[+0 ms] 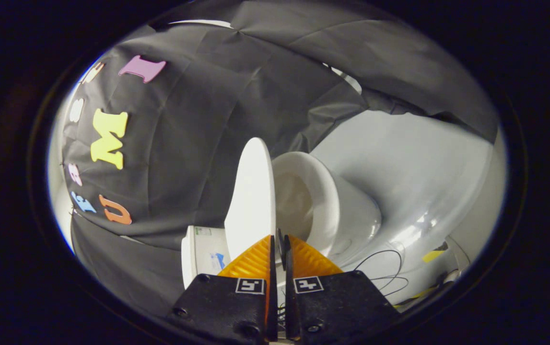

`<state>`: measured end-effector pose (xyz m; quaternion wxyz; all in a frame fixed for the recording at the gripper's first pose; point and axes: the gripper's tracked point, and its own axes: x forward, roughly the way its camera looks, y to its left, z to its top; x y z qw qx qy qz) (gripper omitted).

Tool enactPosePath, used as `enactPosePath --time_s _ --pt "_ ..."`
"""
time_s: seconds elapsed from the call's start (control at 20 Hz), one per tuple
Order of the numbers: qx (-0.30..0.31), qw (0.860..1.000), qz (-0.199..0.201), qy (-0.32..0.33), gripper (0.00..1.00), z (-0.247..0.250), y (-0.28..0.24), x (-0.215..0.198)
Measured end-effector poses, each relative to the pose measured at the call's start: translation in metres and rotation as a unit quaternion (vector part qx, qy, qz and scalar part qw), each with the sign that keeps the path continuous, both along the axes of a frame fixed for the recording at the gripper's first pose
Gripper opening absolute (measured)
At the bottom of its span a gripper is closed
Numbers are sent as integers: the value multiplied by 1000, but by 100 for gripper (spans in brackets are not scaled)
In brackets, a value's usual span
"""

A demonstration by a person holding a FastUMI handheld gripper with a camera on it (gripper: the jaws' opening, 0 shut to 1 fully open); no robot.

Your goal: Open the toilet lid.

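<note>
The view is rolled on its side. The white toilet lid is lifted well away from the white bowl and shows almost edge-on. The bowl's hollow lies open just beyond the fingers. My gripper sits at the lid's near rim. Its two fingers are drawn close together, with the rim running down into the narrow gap between them. The white tank stands behind the lid, beside the one finger.
Black cloth hangs behind the toilet and over it. A pale glossy floor spreads past the bowl. Thin black cables and strips of yellow tape lie on it near the other finger.
</note>
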<state>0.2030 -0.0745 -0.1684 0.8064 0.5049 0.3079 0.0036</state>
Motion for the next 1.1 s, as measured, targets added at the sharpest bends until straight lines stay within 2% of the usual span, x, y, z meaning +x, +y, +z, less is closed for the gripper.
enactPosePath --time_s 0.2,0.5,1.1 --pt "-17 1000 13 -21 9 31 9 -1" --pt "-59 997 38 -46 9 85 53 2" --pt "-152 985 69 -50 9 131 100 2"
